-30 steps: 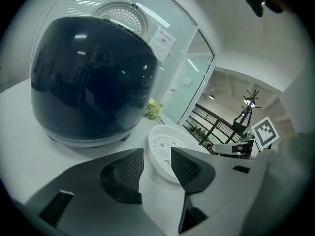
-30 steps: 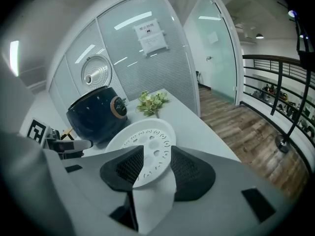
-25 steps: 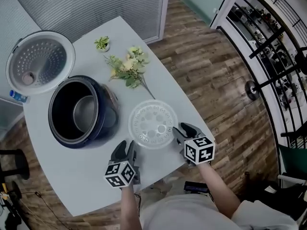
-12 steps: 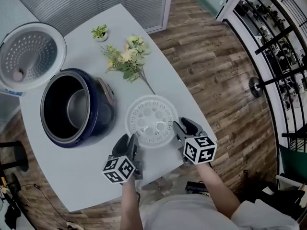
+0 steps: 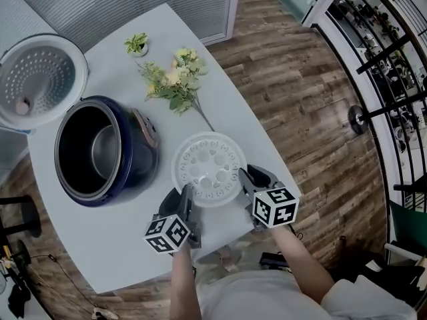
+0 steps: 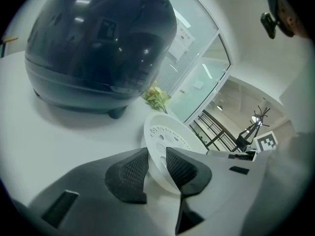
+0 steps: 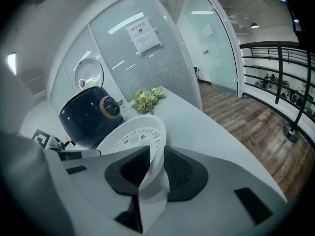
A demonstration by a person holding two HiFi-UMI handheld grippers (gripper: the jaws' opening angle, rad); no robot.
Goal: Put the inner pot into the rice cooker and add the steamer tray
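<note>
Your left gripper [image 5: 183,195] and right gripper [image 5: 251,177] were closing their jaws on the steamer tray [image 5: 209,169] rim at 7 and 4 o'clock, and the open rice cooker [image 5: 100,149] sat at the tray's 9 o'clock, nearer your left.

Cut off: the rice cooker lid [image 5: 40,79], its left part lost at the head view's edge.
Hidden: the steamer tray [image 5: 209,167], its near rim covered in two places inside the closing jaws of the left gripper [image 5: 179,199] and the right gripper [image 5: 256,179].
Unreadable: the notice [image 7: 142,37] on the glass wall, print too small.
Unidentifiable: a dark item [image 5: 273,260] on the floor, too small to tell.
</note>
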